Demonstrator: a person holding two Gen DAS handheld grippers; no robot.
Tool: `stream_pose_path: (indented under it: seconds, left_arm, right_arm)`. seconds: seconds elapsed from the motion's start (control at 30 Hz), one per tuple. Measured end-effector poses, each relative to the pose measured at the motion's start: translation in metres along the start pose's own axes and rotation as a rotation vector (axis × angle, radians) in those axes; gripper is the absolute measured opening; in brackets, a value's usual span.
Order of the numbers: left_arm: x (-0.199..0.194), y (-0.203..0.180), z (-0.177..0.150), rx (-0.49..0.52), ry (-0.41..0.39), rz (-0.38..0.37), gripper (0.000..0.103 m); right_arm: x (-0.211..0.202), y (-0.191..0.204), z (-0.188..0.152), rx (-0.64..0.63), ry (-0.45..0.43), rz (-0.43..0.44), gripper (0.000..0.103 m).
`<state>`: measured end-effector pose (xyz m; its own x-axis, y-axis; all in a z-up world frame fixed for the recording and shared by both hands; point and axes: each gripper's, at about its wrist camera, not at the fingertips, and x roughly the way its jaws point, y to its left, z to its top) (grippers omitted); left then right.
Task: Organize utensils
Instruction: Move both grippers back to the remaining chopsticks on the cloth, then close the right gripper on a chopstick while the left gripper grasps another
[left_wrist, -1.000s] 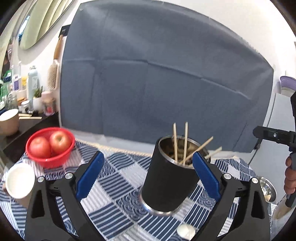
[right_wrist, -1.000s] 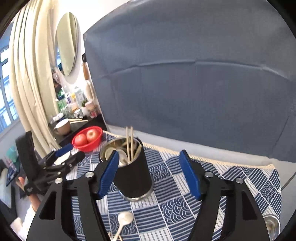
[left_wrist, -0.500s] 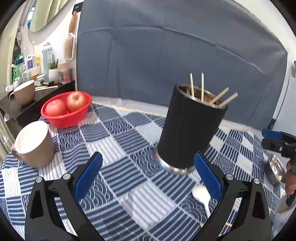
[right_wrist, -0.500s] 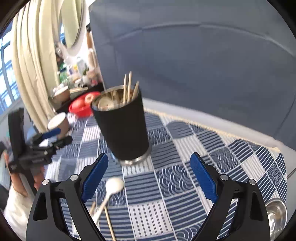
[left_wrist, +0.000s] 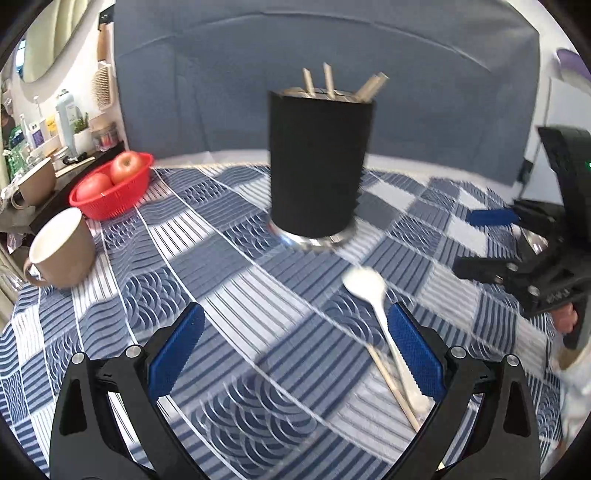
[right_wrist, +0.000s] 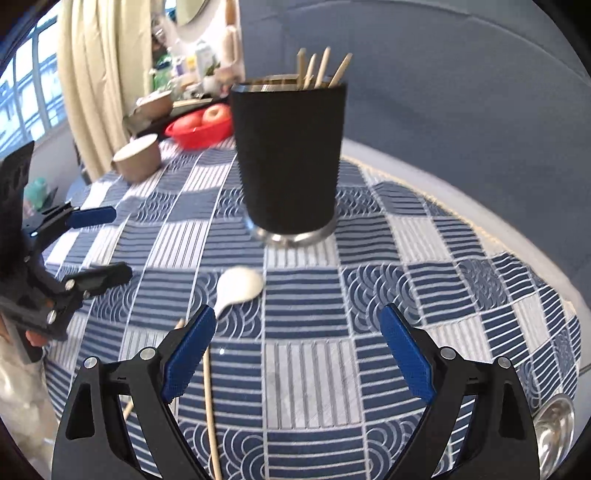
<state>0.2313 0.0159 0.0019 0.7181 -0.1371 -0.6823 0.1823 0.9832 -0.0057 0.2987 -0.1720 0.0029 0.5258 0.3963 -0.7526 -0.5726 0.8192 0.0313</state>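
A black utensil cup (left_wrist: 317, 166) (right_wrist: 290, 158) with a steel base stands upright on the checked blue cloth (left_wrist: 229, 295), several wooden chopsticks poking out of its top. A white spoon (left_wrist: 373, 299) (right_wrist: 238, 286) lies on the cloth in front of it, with a loose chopstick (left_wrist: 391, 384) (right_wrist: 210, 402) beside its handle. My left gripper (left_wrist: 295, 347) hovers open over the cloth, its right finger next to the spoon handle. My right gripper (right_wrist: 295, 347) is open too, nothing between its fingers, the spoon just off its left finger.
A tan mug (left_wrist: 62, 251) and a red basket with apples (left_wrist: 110, 188) sit at the left of the table. A steel ladle bowl (right_wrist: 554, 428) lies near the right edge. A grey-blue backdrop hangs behind; a cluttered shelf stands far left.
Both grippers have dropped toward the cloth and tipped downward, so the cup now rises ahead of them rather than between the fingers. The spoon and loose chopstick have come into view. The right jaws widened.
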Motion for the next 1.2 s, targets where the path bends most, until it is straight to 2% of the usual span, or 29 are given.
stream_pose_path:
  seconds: [0.13,0.27,0.5,0.63,0.73,0.83,0.97,1.2]
  left_arm:
    - [-0.002,-0.018,-0.019,0.063,0.062,-0.007,0.097]
    - [-0.004,-0.034,-0.038,0.128,0.119,-0.066,0.097]
    - [0.002,-0.051,-0.056,0.178,0.205,-0.158,0.097]
    - [0.01,-0.055,-0.063,0.199,0.253,-0.181,0.097]
    - [0.011,-0.059,-0.066,0.242,0.257,-0.15,0.098]
    - [0.013,-0.056,-0.065,0.234,0.252,-0.155,0.099]
    - [0.008,-0.056,-0.071,0.214,0.218,-0.132,0.099]
    - [0.005,-0.054,-0.074,0.208,0.196,-0.127,0.099]
  right_arm:
    - [0.008,0.005,-0.012,-0.031,0.035,0.031,0.086]
    - [0.015,0.01,-0.022,-0.066,0.073,0.044,0.086]
    - [0.019,0.022,-0.034,-0.125,0.135,0.063,0.086]
    - [0.022,0.027,-0.042,-0.133,0.184,0.071,0.086]
    - [0.024,0.029,-0.049,-0.121,0.209,0.086,0.086]
    - [0.029,0.028,-0.056,-0.115,0.24,0.073,0.088]
    - [0.029,0.024,-0.06,-0.073,0.228,0.037,0.095]
    - [0.026,0.023,-0.065,-0.046,0.196,0.027,0.096]
